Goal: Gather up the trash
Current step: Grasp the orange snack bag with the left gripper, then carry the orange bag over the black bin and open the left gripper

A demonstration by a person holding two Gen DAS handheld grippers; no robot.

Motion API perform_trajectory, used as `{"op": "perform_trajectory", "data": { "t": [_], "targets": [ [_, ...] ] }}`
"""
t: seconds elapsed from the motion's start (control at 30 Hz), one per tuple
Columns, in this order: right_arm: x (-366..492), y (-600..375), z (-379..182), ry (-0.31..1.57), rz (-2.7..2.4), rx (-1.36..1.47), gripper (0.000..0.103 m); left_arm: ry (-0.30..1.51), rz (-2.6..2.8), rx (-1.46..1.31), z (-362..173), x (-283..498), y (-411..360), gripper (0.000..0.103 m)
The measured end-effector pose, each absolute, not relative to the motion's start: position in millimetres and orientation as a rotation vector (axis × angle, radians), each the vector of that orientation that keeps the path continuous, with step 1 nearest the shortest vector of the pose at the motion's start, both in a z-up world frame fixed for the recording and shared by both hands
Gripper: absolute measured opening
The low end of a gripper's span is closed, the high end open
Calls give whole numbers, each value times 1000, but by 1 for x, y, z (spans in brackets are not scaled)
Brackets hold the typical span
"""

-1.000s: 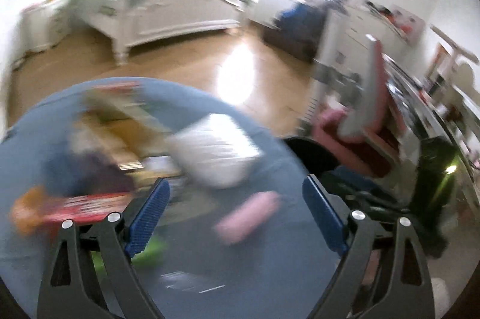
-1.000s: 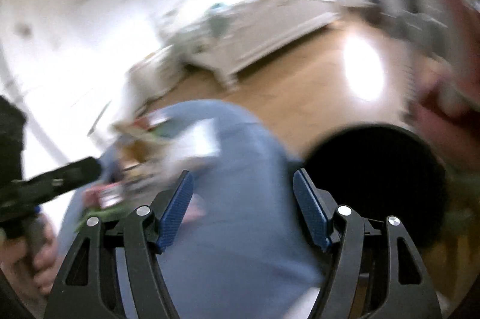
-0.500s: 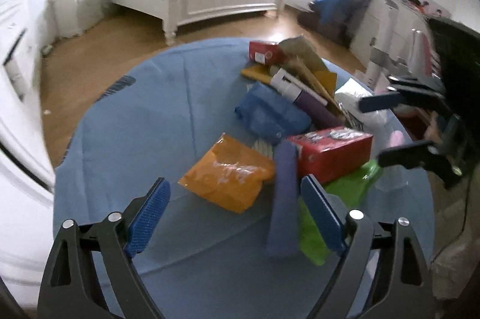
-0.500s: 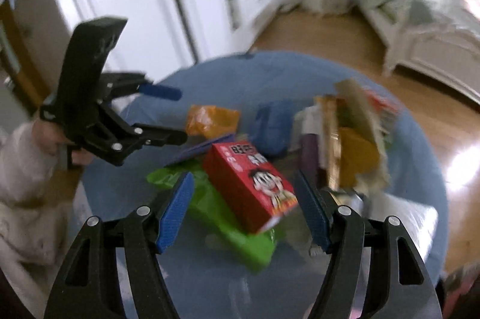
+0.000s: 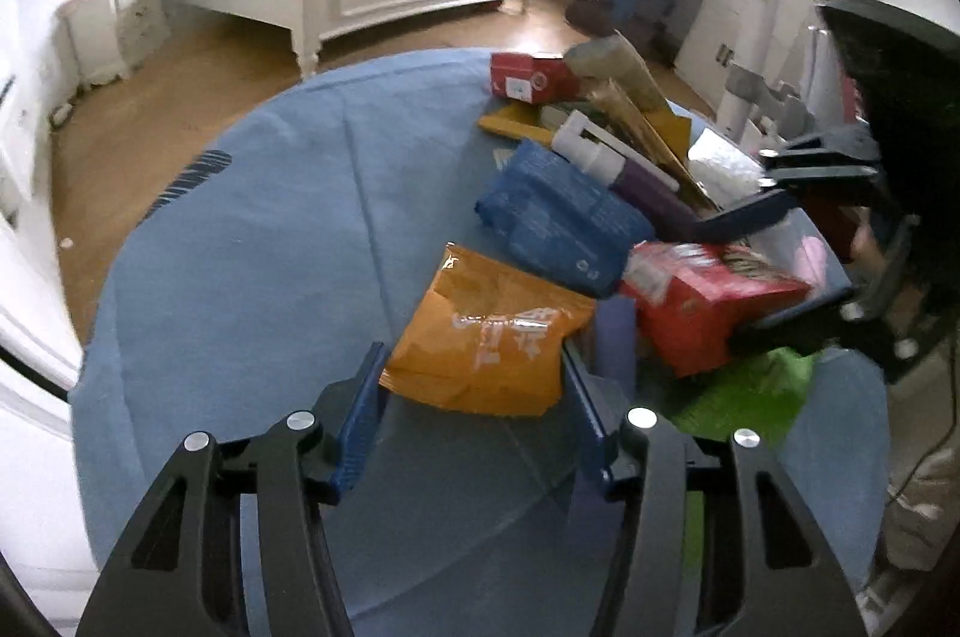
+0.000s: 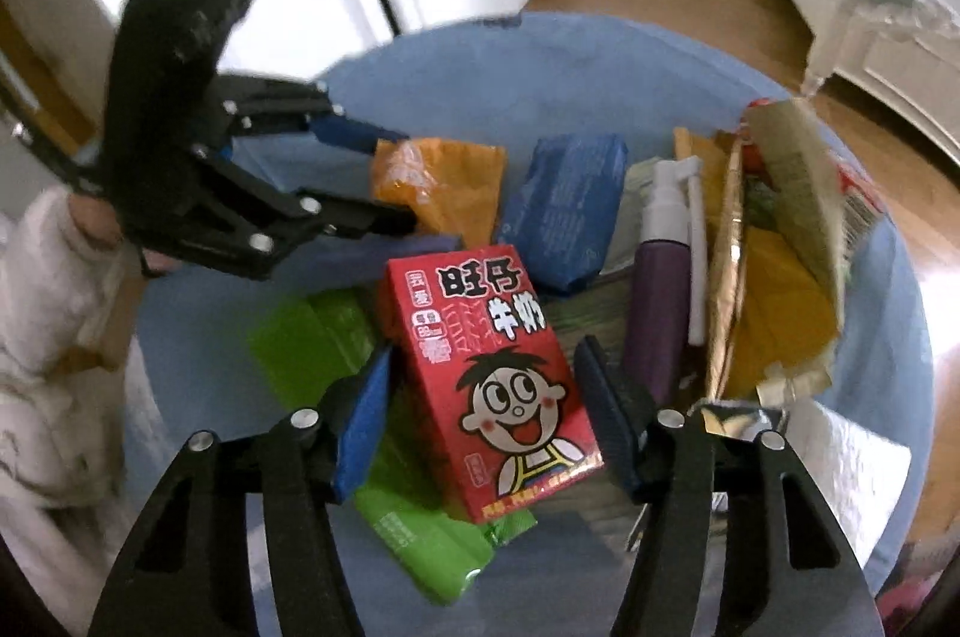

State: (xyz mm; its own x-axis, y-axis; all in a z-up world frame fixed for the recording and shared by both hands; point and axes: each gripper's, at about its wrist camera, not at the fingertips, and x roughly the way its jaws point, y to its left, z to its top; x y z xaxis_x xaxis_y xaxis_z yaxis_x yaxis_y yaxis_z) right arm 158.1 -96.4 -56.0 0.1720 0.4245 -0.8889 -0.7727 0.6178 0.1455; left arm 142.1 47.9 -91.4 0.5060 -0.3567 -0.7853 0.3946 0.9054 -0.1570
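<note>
Both tongs straddling trash on the round blue-clothed table [image 5: 240, 277].

Left gripper [image 5: 471, 385] closing, crinkled orange foil snack bag [image 5: 489, 337] between its jaws — contact unclear; right gripper [image 6: 483, 406] closing around the red cartoon-faced milk carton [image 6: 486, 373], pads not yet pressing.

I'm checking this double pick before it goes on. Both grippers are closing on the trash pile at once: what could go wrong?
The left gripper is closing around only the near edge of the orange pouch, which could crumple and slip free. The right gripper is closing around the red milk carton, which lies on the green wrapper; lifting may drag that along.
</note>
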Motion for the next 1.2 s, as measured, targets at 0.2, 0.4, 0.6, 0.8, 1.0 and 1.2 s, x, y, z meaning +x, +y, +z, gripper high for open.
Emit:
{"op": "perform_trajectory", "data": {
  "t": [0.2,0.4,0.6,0.8,1.0,1.2],
  "targets": [
    [117,-147,-7,889,781,-103,59,821,-377,-41,-58,116,55,54],
    [67,-229,26,644,537,98,59,705,-407,-151,-12,97,27,54],
    [39,-318,21,507,260,227,59,674,-519,-146,1,96,-57,54],
    [14,-404,1,490,53,254,59,750,-670,-130,-10,112,-158,54],
    [5,-466,-46,526,-86,323,59,818,-777,-96,-29,113,-241,54],
    [20,-494,-96,579,-164,385,59,886,-814,-58,-51,118,-299,54]
  ]
}}
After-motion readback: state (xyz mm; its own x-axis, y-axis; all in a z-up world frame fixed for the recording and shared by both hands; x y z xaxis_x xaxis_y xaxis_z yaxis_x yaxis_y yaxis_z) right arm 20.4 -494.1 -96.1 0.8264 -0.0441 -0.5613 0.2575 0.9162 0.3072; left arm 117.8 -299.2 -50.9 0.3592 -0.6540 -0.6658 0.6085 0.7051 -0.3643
